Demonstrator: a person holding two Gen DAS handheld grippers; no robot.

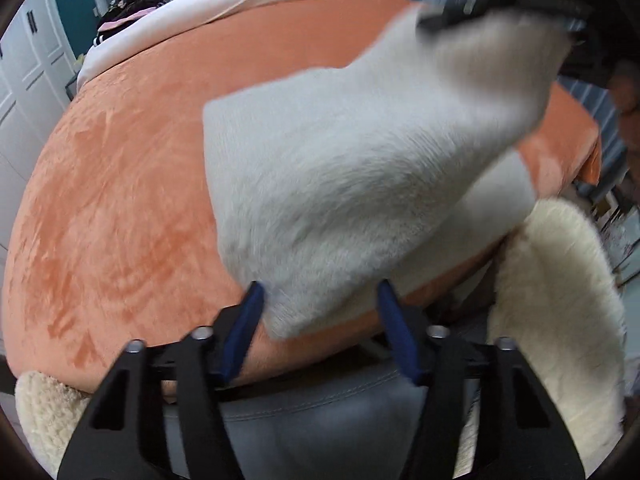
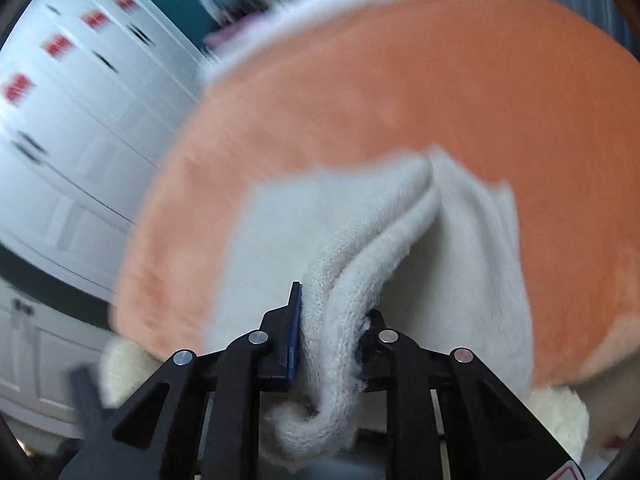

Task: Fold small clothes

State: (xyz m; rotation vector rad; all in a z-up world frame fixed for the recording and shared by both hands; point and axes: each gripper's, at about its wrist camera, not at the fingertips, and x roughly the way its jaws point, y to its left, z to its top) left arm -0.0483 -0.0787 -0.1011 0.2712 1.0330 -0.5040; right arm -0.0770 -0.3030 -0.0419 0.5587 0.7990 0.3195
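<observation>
Clearly the white fleece cloth [image 1: 360,168] is light, soft and floppy, hanging over the orange blanket [image 1: 120,200]; left hand-held gripper [image 1: 320,312] stands apart around its near corner, while right hand-held gripper [image 2: 328,344] is clamped on its bunched edge, a sound hold

Orange blanket [image 1: 120,208] lay bare to the left & far side, so free passage there. White sock [image 1: 340,184] hung across centre-right, w/ its corner between left gripper [image 1: 320,304] fingers, blocking fwd path. Cream fleece [image 1: 560,320] crowded the near right edge. White cupboards [image 2: 60,120] bounded the left.
</observation>
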